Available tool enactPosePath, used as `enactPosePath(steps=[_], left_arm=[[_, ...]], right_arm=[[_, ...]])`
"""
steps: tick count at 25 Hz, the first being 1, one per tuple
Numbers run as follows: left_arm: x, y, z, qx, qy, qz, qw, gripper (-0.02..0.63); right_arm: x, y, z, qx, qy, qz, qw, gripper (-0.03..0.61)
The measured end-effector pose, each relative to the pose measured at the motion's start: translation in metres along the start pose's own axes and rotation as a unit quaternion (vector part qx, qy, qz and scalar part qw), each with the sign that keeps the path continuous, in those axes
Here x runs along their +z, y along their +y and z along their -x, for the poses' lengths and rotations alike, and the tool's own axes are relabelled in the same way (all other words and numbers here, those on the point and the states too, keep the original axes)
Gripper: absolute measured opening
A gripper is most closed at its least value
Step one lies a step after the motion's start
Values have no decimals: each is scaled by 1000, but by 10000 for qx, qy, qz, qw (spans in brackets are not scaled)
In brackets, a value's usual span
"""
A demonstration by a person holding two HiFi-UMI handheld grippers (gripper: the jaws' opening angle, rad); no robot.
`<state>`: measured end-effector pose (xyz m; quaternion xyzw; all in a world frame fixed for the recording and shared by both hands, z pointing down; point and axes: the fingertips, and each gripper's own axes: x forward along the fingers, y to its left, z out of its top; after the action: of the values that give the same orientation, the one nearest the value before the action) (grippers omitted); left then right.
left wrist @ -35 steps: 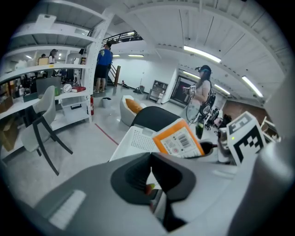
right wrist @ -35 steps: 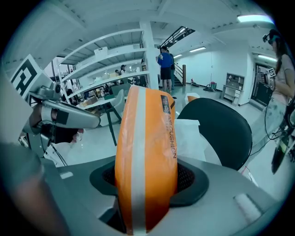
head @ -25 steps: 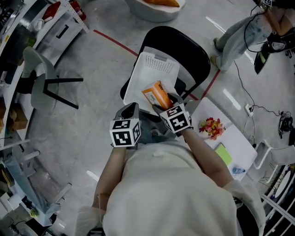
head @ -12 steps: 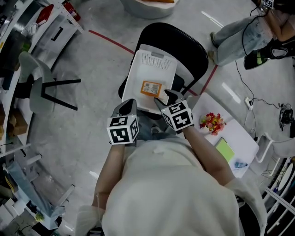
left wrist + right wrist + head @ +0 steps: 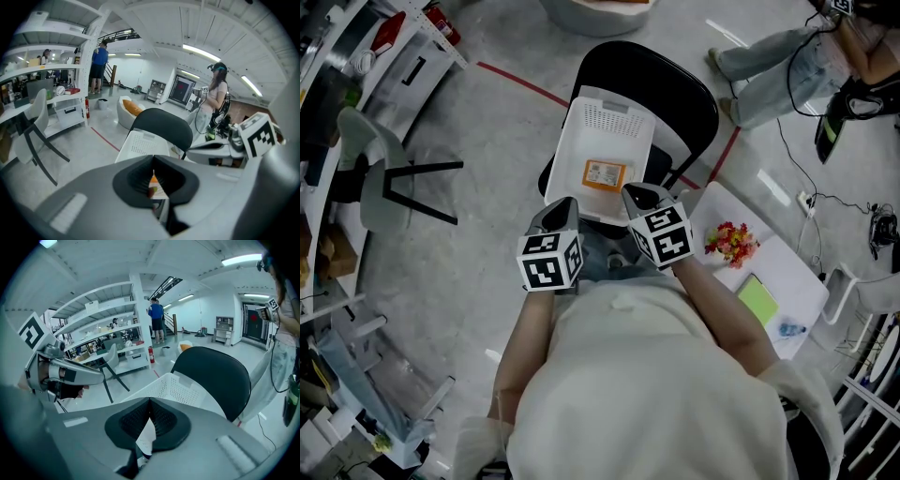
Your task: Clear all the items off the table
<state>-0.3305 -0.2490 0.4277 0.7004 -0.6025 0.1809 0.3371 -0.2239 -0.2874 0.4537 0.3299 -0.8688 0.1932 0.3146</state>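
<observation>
- Orange packet (image 5: 606,174) lies in the basket (image 5: 581,131); drop looks done.
- Right gripper (image 5: 638,195) has just been closing, nothing between its jaws; left gripper (image 5: 564,208) closed, empty.
- Next, likely: swing to the table (image 5: 787,274) and open on the red-yellow bundle (image 5: 730,246).

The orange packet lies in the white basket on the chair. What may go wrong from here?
1. The basket only rests on the chair; a push while adding things might slide or tip it, spilling the packet.
2. The colourful bunch and green pad lie near the table edge and could be knocked off.
3. A cable on the floor beside the table may catch a foot.
</observation>
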Motion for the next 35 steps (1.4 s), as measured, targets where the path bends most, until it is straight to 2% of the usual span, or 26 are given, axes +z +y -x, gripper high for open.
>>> enactPosePath(steps=[19,35], left_arm=[[-9,-39,17,-192,-115,-283,9993,9],[-33,-74,41,-110,-262,-176,9994,9]], right_arm=[[-10,5,32,-9,-228,70,9997,-2],[-31,10,74,46,-408,208,9989,-2]])
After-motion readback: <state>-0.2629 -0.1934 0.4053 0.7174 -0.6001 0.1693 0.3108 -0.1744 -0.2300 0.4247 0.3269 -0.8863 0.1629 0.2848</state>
